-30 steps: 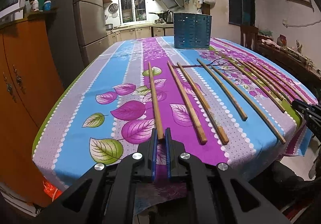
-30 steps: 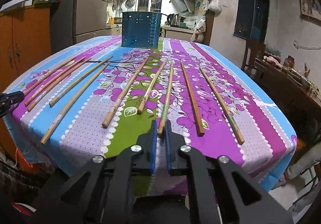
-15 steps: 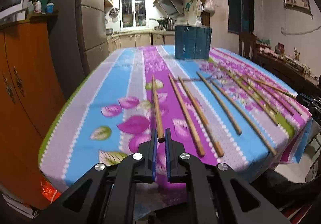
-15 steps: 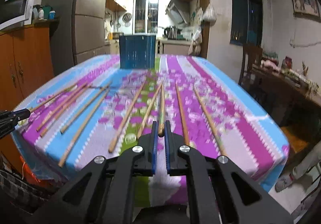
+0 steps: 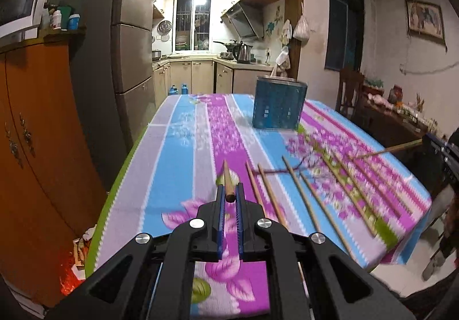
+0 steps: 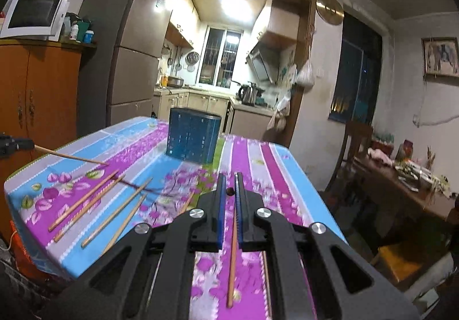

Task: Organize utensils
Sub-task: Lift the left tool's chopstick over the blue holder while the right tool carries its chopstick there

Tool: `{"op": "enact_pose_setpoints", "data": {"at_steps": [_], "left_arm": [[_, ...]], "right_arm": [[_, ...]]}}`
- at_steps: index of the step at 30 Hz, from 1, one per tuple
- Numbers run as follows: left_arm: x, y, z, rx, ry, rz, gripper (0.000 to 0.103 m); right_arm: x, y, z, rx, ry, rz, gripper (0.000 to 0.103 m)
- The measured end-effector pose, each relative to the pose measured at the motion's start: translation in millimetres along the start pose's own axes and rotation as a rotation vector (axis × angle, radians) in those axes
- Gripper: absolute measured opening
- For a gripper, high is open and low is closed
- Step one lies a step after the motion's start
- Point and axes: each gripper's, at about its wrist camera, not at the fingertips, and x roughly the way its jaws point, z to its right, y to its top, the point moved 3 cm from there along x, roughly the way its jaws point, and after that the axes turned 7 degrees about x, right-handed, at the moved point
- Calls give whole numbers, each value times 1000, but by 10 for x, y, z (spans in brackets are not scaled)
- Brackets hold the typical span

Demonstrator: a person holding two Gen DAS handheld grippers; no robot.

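Note:
My left gripper [image 5: 229, 196] is shut on the near end of a bamboo chopstick [image 5: 228, 181] and holds it lifted above the table, pointing forward. My right gripper [image 6: 229, 185] is shut on another chopstick, of which only the butt end [image 6: 229, 191] shows between the pads. Several more chopsticks [image 5: 308, 199] lie in a row on the flowered tablecloth [image 5: 183, 153]. A blue perforated utensil holder [image 5: 278, 103] stands upright at the far end of the table; it also shows in the right wrist view [image 6: 192, 138]. The left gripper with its chopstick [image 6: 66, 156] shows at the left of the right wrist view.
An orange cabinet [image 5: 34, 130] and a tall fridge [image 5: 132, 62] stand left of the table. A wooden chair [image 6: 355, 145] and a cluttered side table [image 6: 407, 176] are to the right. One loose chopstick [image 6: 232, 259] lies under my right gripper.
Both grippers have risen from the table, each lifting its chopstick off the cloth. The views have tilted up toward the kitchen and holder.

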Motion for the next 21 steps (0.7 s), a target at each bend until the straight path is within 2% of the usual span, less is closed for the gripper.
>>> {"op": "enact_pose_setpoints", "data": {"at_steps": [6, 10, 13, 21], "left_arm": [[-38, 359, -138, -45, -47, 10, 8], [-37, 593, -233, -68, -66, 9, 8], [-33, 761, -269, -66, -60, 14, 8], [-80, 1063, -262, -40, -51, 51, 8]], "right_arm": [[54, 275, 38, -18, 42, 34, 4], [143, 441, 107, 3, 105, 21, 4], [217, 585, 152, 18, 156, 10, 4], [309, 838, 230, 26, 197, 12, 4]]}}
